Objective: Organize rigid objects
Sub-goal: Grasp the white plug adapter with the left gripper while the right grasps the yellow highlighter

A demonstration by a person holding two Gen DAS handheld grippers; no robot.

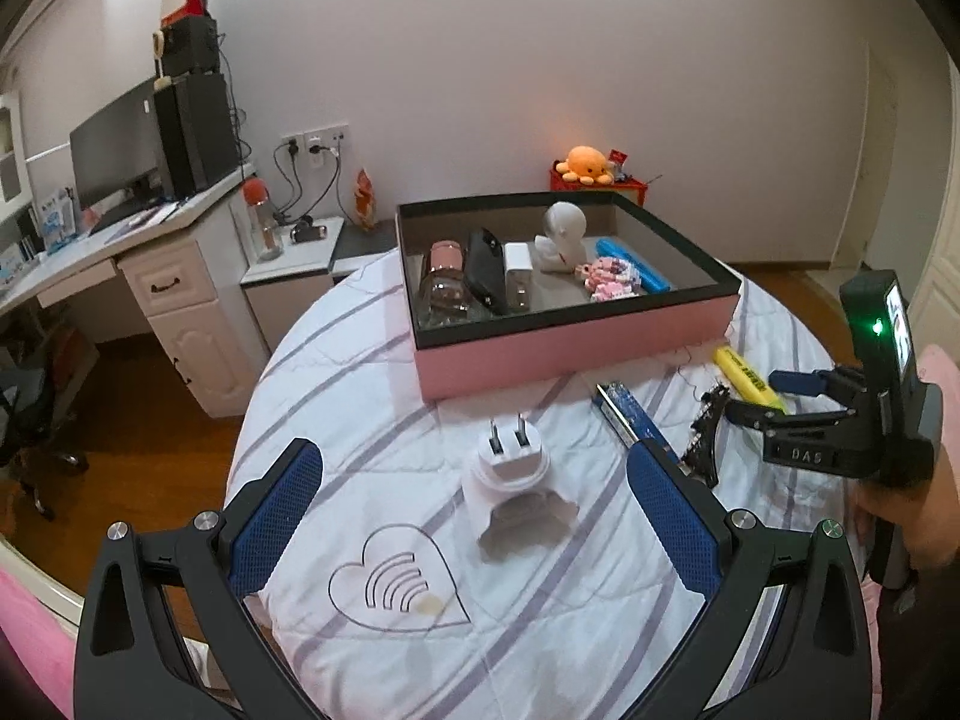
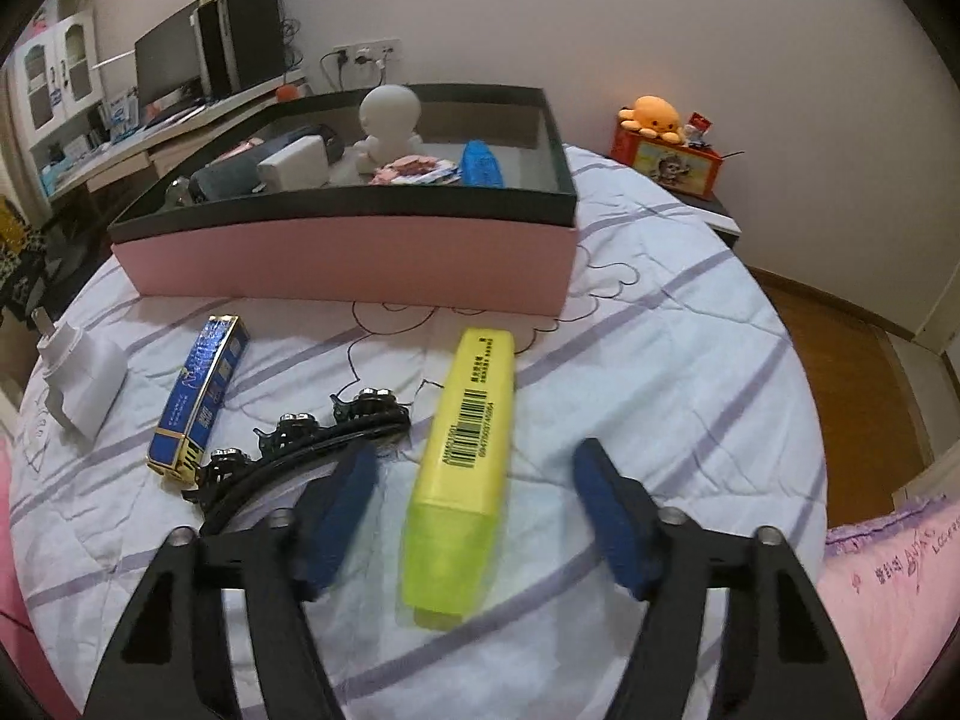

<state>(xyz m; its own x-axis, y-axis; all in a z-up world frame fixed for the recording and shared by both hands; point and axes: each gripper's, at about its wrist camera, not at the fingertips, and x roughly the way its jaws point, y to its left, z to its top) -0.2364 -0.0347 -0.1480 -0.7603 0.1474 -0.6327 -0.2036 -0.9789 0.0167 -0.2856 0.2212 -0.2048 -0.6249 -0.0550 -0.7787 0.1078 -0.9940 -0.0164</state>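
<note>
Step in hand, as I read it: get the right claw point(image 2: 474, 480) onto the highlighter point(image 2: 465, 468) & carry it to the box point(image 2: 360, 264). To do it well I'd keep the marker centred btw the pads, close across its narrow width near the barcode rather than on the translucent cap end, & watch the left pad point(image 2: 339, 516), which sits right by the black hair clip point(image 2: 300, 450); don't want that dragged along. Lift clear of the box's black rim before moving in; free space looks to be at the right end, past the blue case point(image 2: 480, 162).

Right claw: about half open, pads either side of the highlighter, not touching it; gap visible on both sides, wider on the right. Nothing held. The marker lies flat on the bed point(image 2: 660, 360), long axis running away from me toward the box, cap end nearest, tilted a bit off the claw's line.

Left claw point(image 1: 474, 516): wide open, empty, hovering over the white plug adapter point(image 1: 513, 474), which stands btw its pads w/ prongs pointing up & away. Probably my next pick on that side.

Also left on the bed: blue harmonica box point(image 2: 198, 396), just beside the clip.
</note>
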